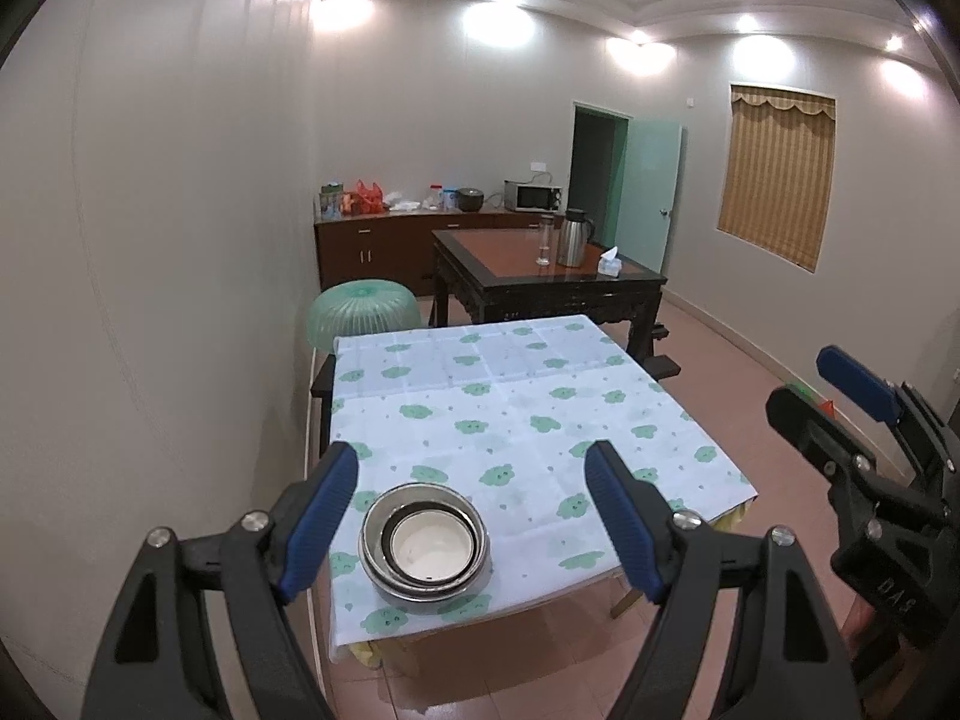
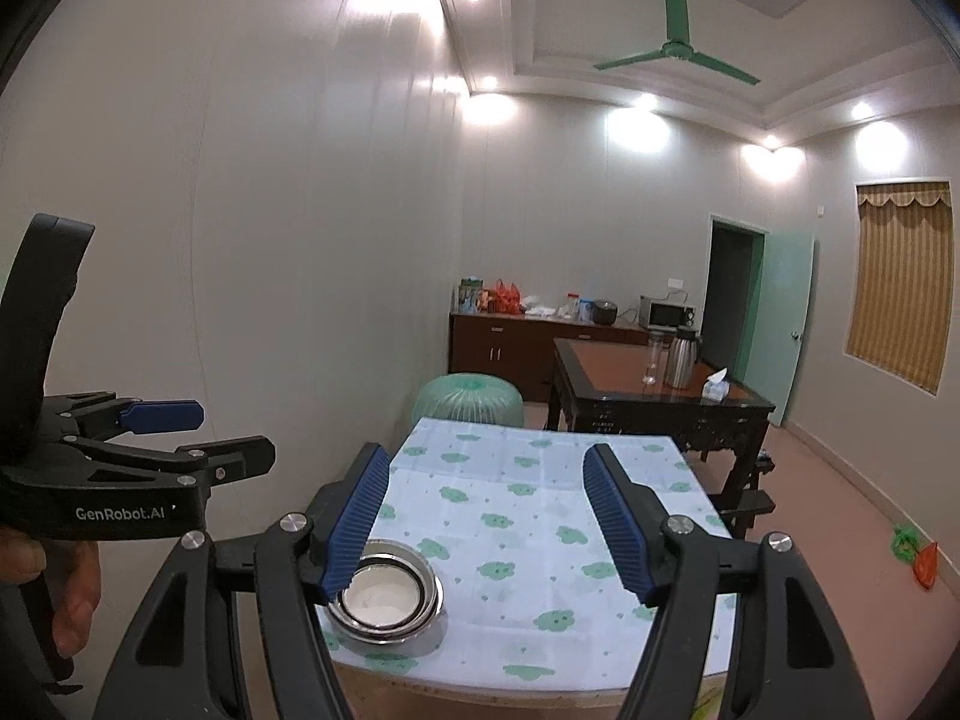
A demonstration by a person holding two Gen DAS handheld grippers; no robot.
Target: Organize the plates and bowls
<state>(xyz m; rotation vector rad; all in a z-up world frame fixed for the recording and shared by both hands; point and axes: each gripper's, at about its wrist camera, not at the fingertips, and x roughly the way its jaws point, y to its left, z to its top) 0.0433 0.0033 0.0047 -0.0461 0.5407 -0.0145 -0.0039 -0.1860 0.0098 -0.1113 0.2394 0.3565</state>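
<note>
I'm holding my left gripper (image 1: 471, 519) with jaws spread wide, nothing between the blue ribbed pads. My right gripper (image 2: 486, 525) is also gaping, pinching nothing. A stack of nested shiny steel bowls with a white bowl inside (image 1: 425, 549) is sitting near the front edge of the table under a white cloth printed with green shapes (image 1: 540, 408), below and ahead of both grippers, untouched. A dark wooden table (image 1: 540, 276) is standing beyond.

Shiny metal bowls (image 1: 423, 546), white matt inner bowl (image 1: 429, 549); smooth printed tablecloth (image 1: 540, 408).
</note>
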